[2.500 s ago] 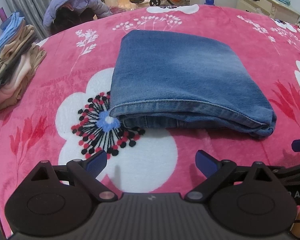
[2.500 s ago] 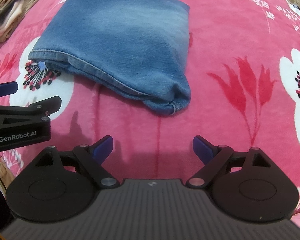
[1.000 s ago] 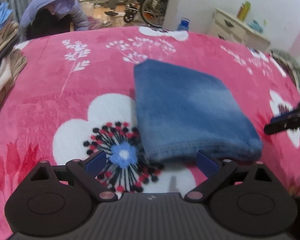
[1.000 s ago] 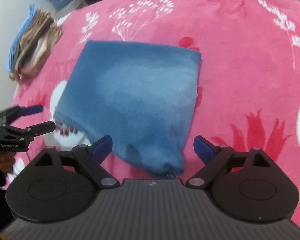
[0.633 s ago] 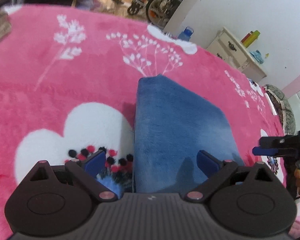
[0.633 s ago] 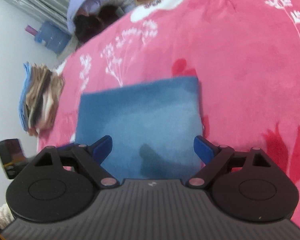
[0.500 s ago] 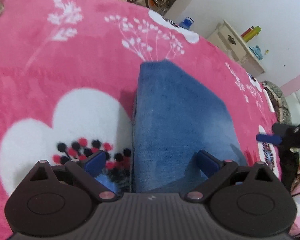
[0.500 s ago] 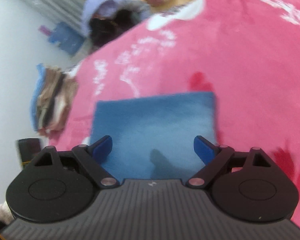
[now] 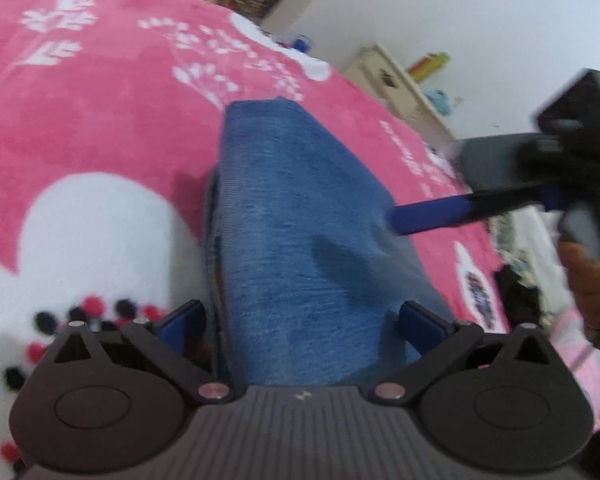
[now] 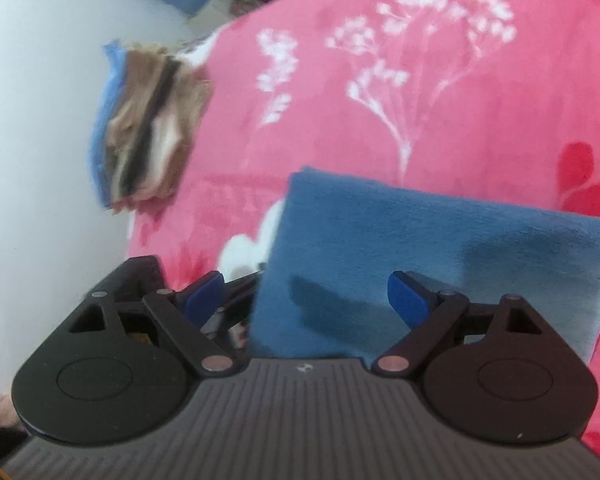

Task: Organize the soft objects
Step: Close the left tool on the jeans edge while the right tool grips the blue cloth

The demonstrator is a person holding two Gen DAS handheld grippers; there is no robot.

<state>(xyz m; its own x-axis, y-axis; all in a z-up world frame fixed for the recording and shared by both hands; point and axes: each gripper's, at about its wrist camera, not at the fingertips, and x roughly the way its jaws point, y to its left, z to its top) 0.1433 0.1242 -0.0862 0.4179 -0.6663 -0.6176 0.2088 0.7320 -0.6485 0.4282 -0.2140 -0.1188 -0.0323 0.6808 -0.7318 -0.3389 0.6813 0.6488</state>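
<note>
Folded blue denim garment (image 9: 300, 240) flat on pink floral bed blanket (image 9: 100, 120), between wide-spread left gripper (image 9: 300, 320) fingers; right gripper (image 10: 308, 292) likewise wide, straddling its edge. Probably mid-grasp; next, closing both.

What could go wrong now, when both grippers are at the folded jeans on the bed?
The folded jeans are thick, and both the left gripper and right gripper are open at its edges; a shallow pinch might catch only the top layers, so the fold opens. The pink blanket could also be pinched underneath.
</note>
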